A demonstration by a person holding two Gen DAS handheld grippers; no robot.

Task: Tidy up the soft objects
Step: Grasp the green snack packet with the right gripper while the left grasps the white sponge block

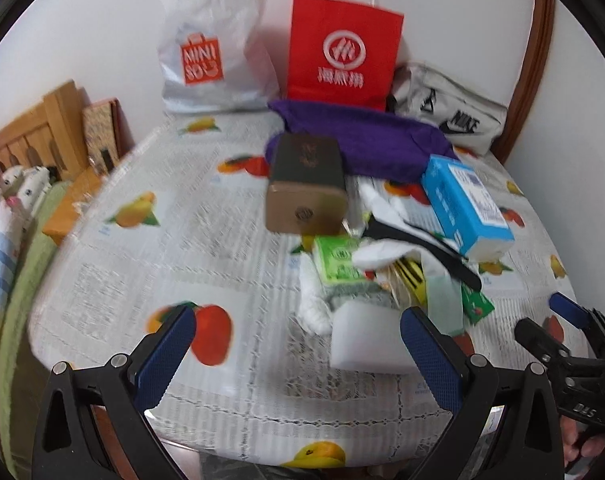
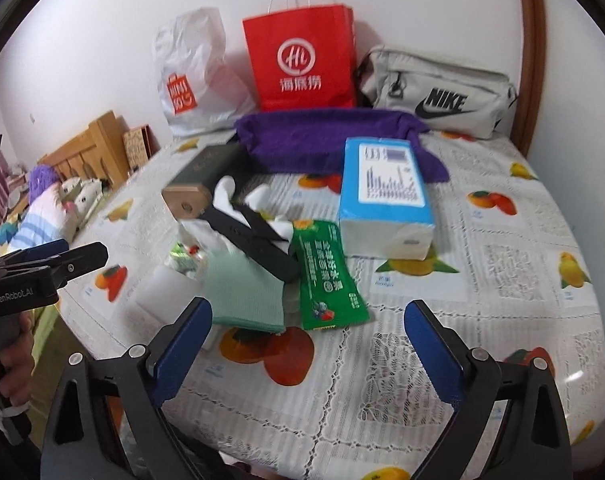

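White wall stands behind a round table (image 1: 114, 280) covered with a fruit-print cloth, and the left wrist view looks over it; the left gripper (image 1: 298, 350) hovers with its jaws wide and holds nothing, low at 6 o'clock, probably kept spread to take the white foam block (image 1: 366, 336) that lies just before its right finger; behind the block, toward 1 o'clock, the soft things lie in a heap: a white cloth (image 1: 314, 300), a mint green glove (image 1: 442, 292) and a black strap (image 1: 422, 244) across them; a dark box (image 1: 306, 184) and a blue tissue box (image 1: 466, 204) stand close and may hinder the reach. From the right wrist view, the right gripper (image 2: 308, 348) is also spread wide and empty; the glove (image 2: 242, 296) lies at 11 o'clock just before its left finger, partly under the strap (image 2: 258, 240); a green sachet (image 2: 326, 280) lies beside it; the purple towel (image 2: 326, 136) lies at 12 o'clock before the red paper bag (image 2: 302, 64), the white plastic bag (image 2: 194, 76) and the grey pouch (image 2: 438, 92), perhaps the places for sorting.
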